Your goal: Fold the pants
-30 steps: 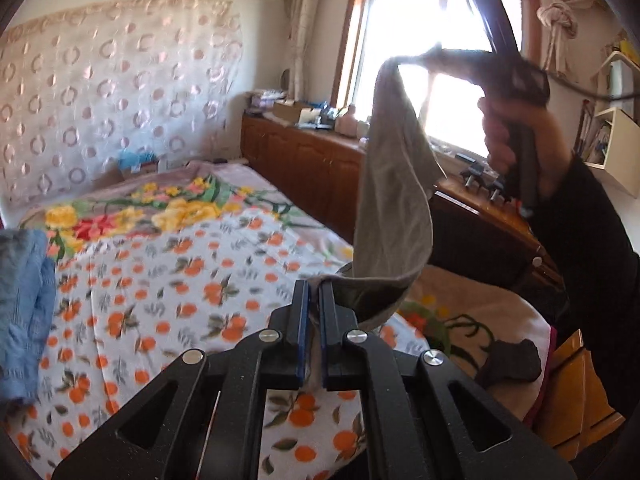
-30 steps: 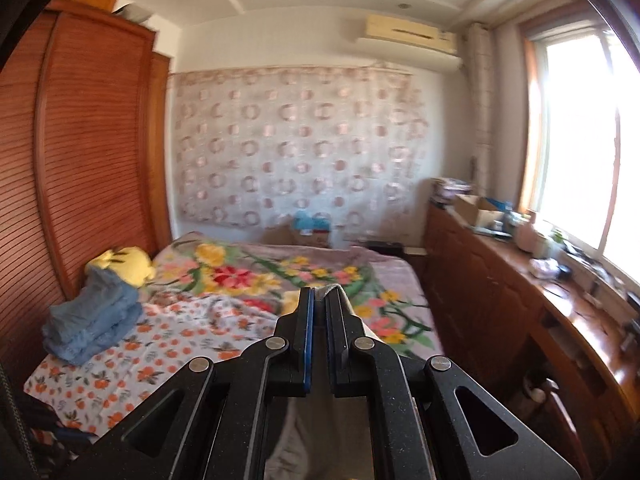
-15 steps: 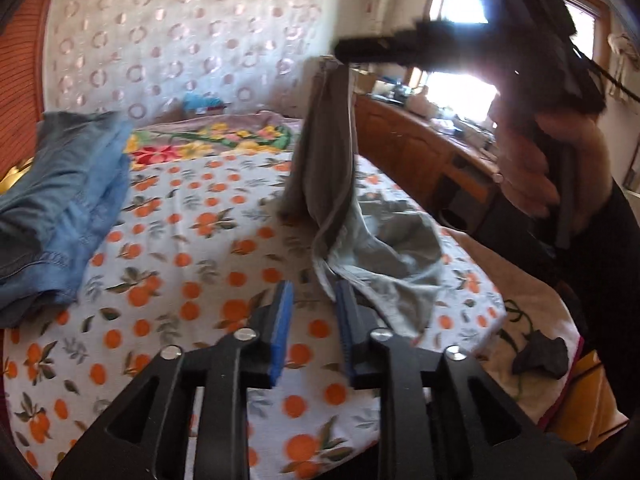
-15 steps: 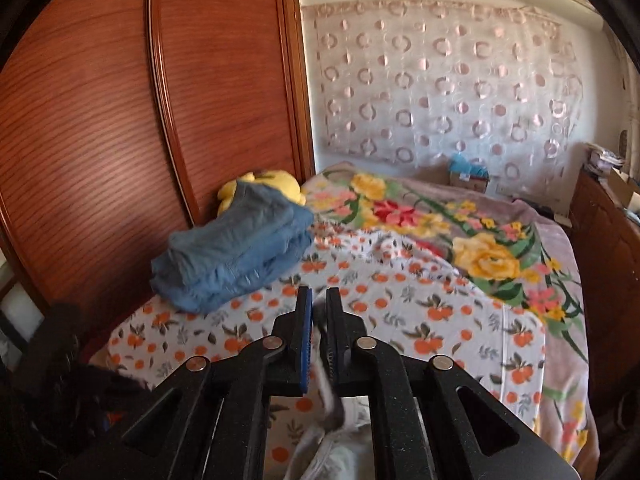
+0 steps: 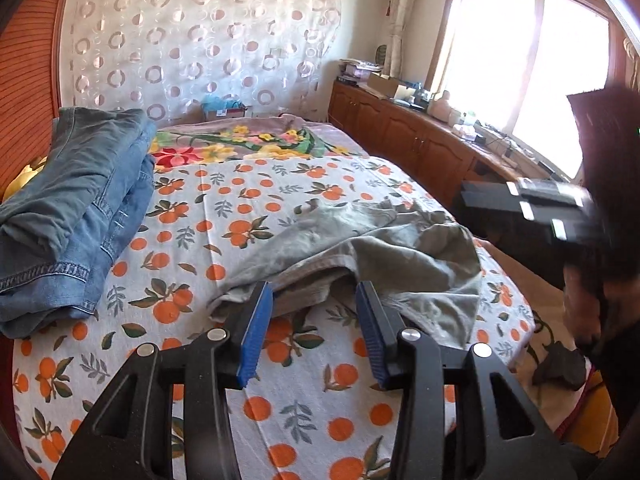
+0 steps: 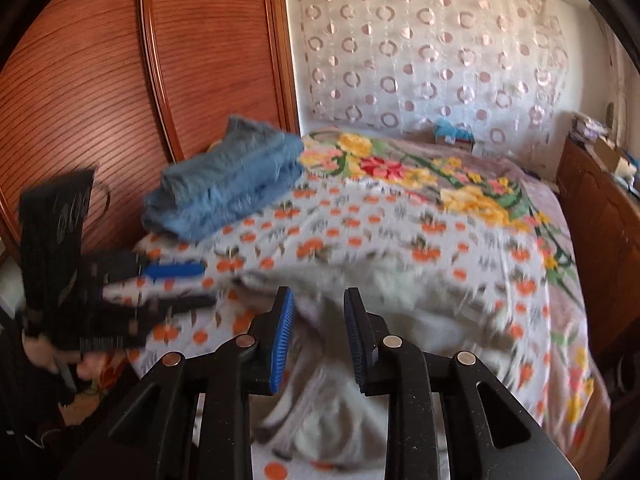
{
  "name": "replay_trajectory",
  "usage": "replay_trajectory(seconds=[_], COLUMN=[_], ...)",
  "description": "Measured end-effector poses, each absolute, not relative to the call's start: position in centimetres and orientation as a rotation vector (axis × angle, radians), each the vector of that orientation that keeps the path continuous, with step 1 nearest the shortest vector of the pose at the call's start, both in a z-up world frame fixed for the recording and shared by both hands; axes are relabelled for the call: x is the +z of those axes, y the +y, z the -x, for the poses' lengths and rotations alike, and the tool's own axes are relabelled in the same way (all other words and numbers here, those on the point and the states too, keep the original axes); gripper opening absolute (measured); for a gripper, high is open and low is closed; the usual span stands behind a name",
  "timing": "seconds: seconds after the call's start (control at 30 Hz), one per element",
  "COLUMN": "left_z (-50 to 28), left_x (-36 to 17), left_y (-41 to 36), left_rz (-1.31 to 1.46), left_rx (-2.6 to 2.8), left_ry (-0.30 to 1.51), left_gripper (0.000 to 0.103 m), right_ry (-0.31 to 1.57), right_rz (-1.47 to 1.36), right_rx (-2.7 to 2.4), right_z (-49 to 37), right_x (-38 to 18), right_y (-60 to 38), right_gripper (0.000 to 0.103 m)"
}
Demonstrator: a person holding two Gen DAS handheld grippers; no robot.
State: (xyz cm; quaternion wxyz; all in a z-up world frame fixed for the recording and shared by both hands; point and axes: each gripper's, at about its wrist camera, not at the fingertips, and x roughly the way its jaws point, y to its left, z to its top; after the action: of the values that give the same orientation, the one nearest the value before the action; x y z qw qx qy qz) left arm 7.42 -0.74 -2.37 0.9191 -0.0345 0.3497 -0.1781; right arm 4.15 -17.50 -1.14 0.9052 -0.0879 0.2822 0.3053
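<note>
Grey pants lie rumpled on the orange-print sheet of the bed. My left gripper hovers at their near edge, its jaws opening, and its blue pads do not press the cloth. In the right wrist view the same pants lie blurred just ahead of my right gripper, whose jaws are also opening with nothing pinched. That view also shows the left gripper at the left, open. The right gripper's body shows blurred at the right edge of the left wrist view.
Folded blue jeans are stacked at the bed's left side, also seen in the right view. A wooden wardrobe stands behind them. Low wooden cabinets run under the window. A dark object lies at the bed's right corner.
Both grippers came down from holding the grey pants up in the air. Their jaws have parted and let go, and the pants now lie on the sheet.
</note>
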Motion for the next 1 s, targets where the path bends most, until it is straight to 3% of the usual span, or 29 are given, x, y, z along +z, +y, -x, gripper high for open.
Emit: replay_trajectory(seconds=[0.37,0.87,1.0], left_z=[-10.6,-13.5,-14.3], left_x=[-6.4,-8.5,-8.8], left_y=[0.9,2.0,1.5], left_rz=[0.017,-0.004,-0.038], left_rx=[-0.321,-0.27,-0.276], left_ry=[0.823,0.874,0.889], left_gripper=[0.045,0.044,0.029], right_ry=[0.692,0.714,0.735], right_rz=[0.128,0.092,0.069], right_rx=[0.596,0.59,0.594], right_z=[-2.3,-1.4,-1.3], right_x=[-5.7,-6.1,-7.3], right_y=[-18.4,-19.4,-19.0], right_gripper=[0.027,0.027,0.027])
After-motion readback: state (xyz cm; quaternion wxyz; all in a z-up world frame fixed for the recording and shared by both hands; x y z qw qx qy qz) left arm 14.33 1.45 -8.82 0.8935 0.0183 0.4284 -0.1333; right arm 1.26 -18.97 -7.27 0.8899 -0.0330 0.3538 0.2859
